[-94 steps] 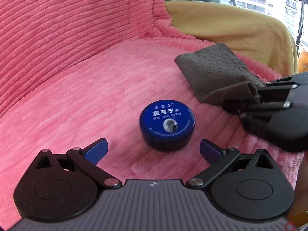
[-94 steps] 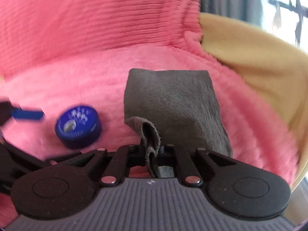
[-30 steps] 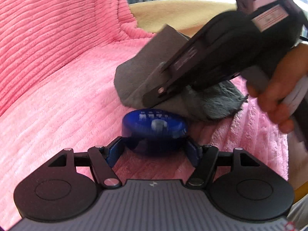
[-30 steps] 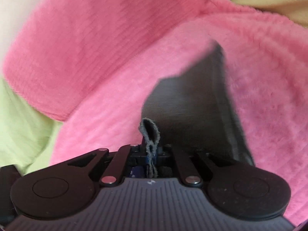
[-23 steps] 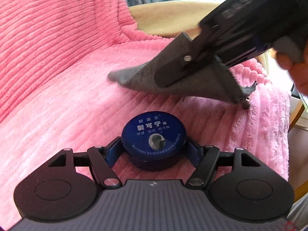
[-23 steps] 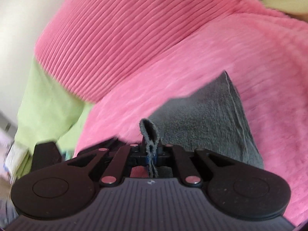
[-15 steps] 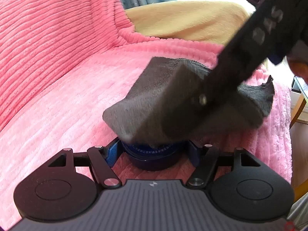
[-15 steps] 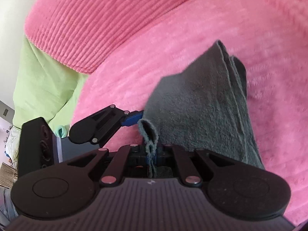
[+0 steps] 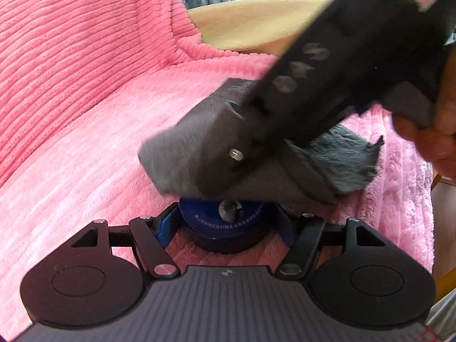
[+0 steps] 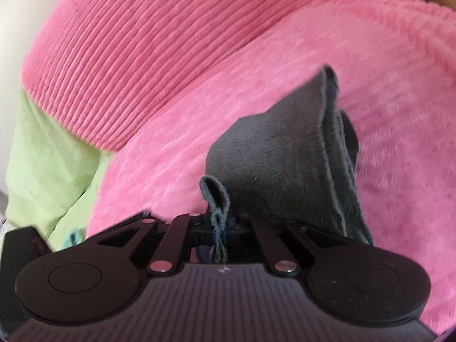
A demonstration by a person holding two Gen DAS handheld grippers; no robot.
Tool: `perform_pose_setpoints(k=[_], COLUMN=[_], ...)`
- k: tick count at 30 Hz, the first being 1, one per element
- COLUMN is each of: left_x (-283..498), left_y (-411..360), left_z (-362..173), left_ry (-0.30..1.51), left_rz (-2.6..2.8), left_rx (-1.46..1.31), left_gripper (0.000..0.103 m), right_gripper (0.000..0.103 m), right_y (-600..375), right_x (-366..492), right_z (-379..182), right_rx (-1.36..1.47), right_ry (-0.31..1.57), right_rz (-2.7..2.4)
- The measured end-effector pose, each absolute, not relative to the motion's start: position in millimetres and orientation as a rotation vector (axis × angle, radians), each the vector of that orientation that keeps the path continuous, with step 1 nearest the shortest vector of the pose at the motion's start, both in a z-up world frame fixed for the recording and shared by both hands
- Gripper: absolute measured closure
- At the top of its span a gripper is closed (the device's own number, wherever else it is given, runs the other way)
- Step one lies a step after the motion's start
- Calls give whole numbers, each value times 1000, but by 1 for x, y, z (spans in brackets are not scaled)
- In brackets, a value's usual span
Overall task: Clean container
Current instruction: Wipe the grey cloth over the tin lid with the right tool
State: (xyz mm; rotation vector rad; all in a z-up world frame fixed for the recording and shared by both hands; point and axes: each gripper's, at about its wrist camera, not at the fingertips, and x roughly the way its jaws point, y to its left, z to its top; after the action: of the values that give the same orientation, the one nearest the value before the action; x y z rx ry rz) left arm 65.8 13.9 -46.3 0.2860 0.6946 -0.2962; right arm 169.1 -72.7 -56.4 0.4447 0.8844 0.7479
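cloth [image 9: 182, 154] hides most of tin [image 9: 228, 225]; print blurred.

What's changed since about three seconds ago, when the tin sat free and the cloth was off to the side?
The left gripper has closed on the blue tin. The right gripper carried the grey cloth over and laid it across the tin's lid. The tin remains on the pink blanket, and the right gripper stays clamped on the cloth.

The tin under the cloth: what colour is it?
Dark blue tin with pale lettering on the lid; the grey cloth covers most of it. Shows best in the left wrist view.
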Motion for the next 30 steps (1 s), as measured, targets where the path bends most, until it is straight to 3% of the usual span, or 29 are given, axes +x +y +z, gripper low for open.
perform_pose_setpoints(k=[4, 9, 19, 30], left_x=[67, 65, 64, 65], left_y=[13, 12, 12, 10], left_z=[-46, -45, -46, -49], left_ry=[694, 681, 676, 675], left_rz=[-294, -290, -301, -292], left_rx=[280, 290, 289, 298], left_gripper=[34, 34, 34, 34], right_gripper=[102, 99, 98, 103], right_y=[-72, -105, -86, -72], right_x=[172, 171, 156, 138], right_z=[-60, -51, -39, -40], right_rx=[355, 578, 342, 245], right_ry=[828, 858, 1055, 992], right_rz=[595, 696, 887, 826])
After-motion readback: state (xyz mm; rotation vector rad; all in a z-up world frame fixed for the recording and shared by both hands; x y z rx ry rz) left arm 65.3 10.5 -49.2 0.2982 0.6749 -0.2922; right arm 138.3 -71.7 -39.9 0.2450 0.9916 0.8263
